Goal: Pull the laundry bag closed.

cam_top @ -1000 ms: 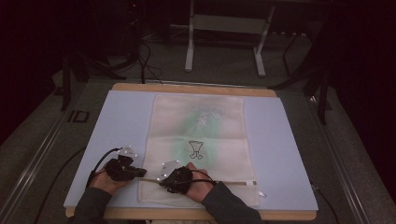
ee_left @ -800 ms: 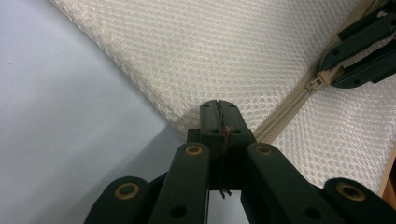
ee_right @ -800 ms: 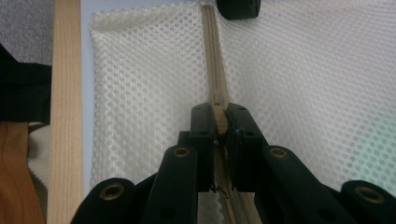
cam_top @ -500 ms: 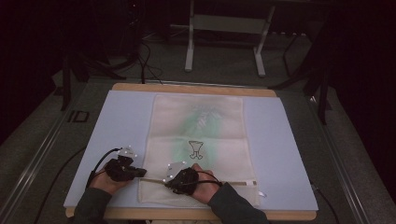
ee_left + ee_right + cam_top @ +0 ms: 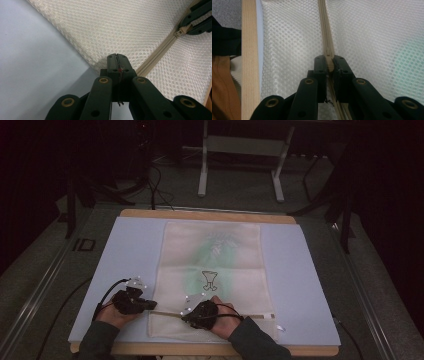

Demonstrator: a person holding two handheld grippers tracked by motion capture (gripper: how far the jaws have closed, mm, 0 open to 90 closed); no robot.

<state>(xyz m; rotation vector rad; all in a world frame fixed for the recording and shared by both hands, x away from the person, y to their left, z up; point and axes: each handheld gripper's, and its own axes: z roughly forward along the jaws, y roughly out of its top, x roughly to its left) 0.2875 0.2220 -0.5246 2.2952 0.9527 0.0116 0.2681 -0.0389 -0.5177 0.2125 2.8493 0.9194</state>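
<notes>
Mesh bag (image 5: 212,270) lies flat mid-worktop (image 5: 310,285), soft, light and floppy. Left gripper (image 5: 117,65) is clamped on its 7 o'clock corner; right gripper (image 5: 329,65) pinches the zip pull (image 5: 328,56) at 6 o'clock, probably the best hold.

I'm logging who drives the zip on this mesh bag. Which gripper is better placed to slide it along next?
Probably the right gripper: its jaws clamp the zipper pull on the track. The left gripper pinches the mesh bag at the zipper's end, anchoring it.
</notes>
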